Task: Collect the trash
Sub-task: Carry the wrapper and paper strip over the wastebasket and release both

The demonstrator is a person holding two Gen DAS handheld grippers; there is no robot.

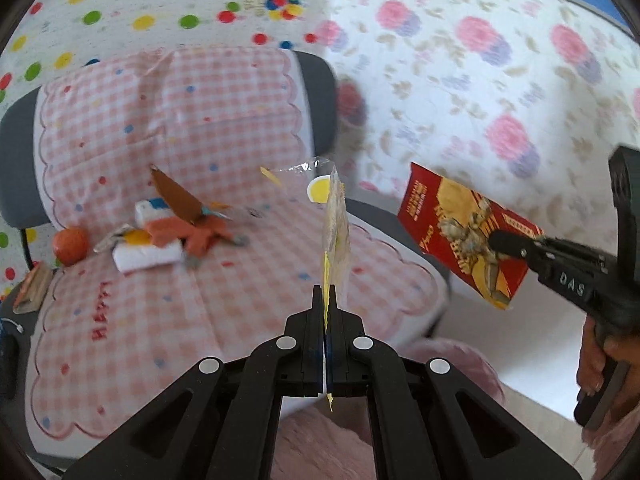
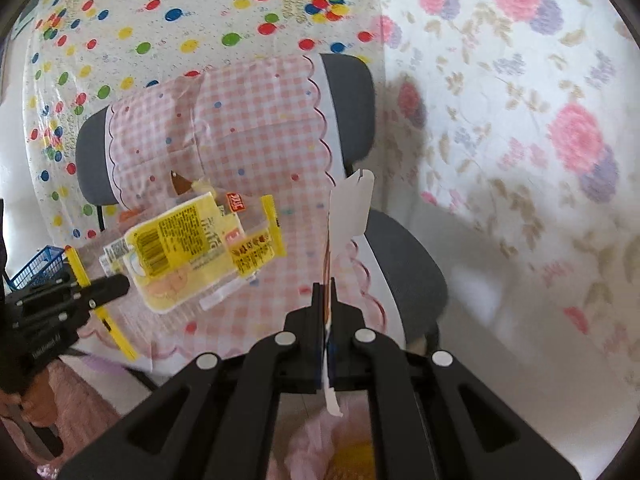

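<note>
My left gripper point(image 1: 326, 300) is shut on a clear and yellow plastic wrapper point(image 1: 335, 224), seen edge-on; it also shows in the right wrist view point(image 2: 192, 252), held above the chair seat. My right gripper point(image 2: 328, 296) is shut on a red and gold snack packet point(image 1: 468, 232), seen edge-on with its white inside point(image 2: 352, 208) facing the camera. Both wrappers hang in the air over the chair. More trash point(image 1: 176, 220) lies on the pink checked chair cushion point(image 1: 224, 304): brown and orange wrappers, white foam pieces, an orange ball point(image 1: 71, 245).
The grey office chair point(image 2: 404, 264) stands against a sheet with coloured dots point(image 1: 160, 4) and a floral sheet point(image 1: 480, 64). A blue basket point(image 2: 38, 266) sits at the left. A brown packet point(image 1: 32, 286) lies at the seat's left edge. Pink fabric point(image 1: 320, 440) lies below the grippers.
</note>
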